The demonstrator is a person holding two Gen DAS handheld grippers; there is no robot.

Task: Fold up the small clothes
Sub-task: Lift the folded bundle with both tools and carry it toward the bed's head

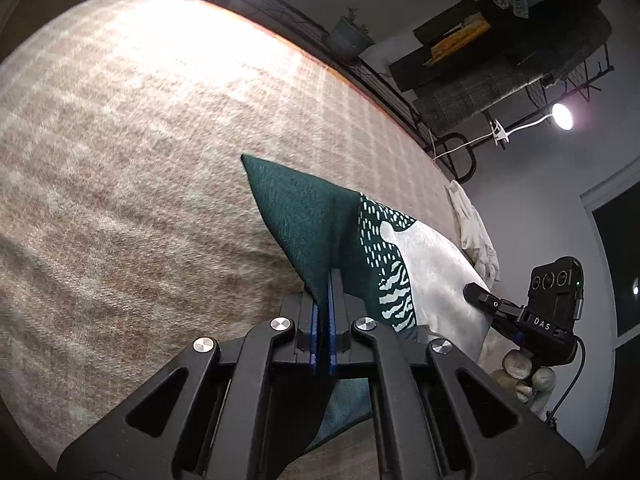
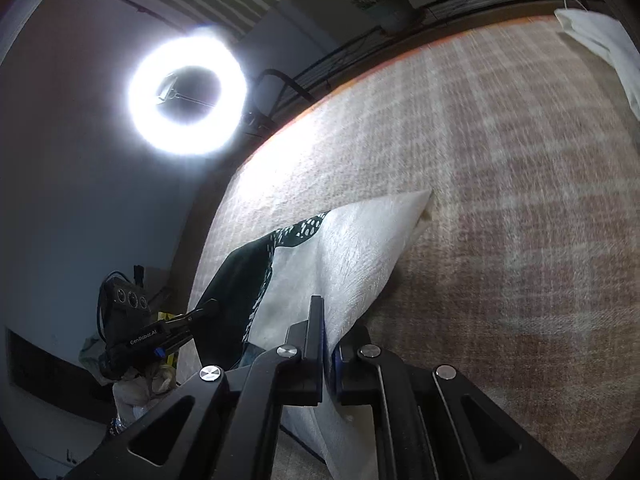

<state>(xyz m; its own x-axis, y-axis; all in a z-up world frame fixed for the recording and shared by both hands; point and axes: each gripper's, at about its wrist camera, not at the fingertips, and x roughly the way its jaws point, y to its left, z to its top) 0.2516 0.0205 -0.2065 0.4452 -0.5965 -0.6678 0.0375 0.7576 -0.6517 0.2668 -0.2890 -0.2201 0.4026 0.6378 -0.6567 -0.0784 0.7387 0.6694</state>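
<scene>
A small garment, dark green [image 1: 296, 216] at one end and white [image 1: 436, 264] at the other with a green-and-white pattern between, is stretched above a plaid cloth surface [image 1: 140, 140]. My left gripper [image 1: 325, 280] is shut on its green edge. My right gripper [image 2: 326, 320] is shut on its white edge [image 2: 360, 252]. The right gripper also shows in the left wrist view [image 1: 476, 294], pinching the white end. The left gripper shows in the right wrist view [image 2: 200, 312], pinching the green end [image 2: 236, 280].
A crumpled white cloth [image 1: 476, 228] lies at the surface's far edge, also in the right wrist view [image 2: 600, 44]. A metal rack with folded clothes [image 1: 500, 48], a potted plant [image 1: 350, 34], a clip lamp [image 1: 562, 116] and a ring light [image 2: 186, 90] stand beyond.
</scene>
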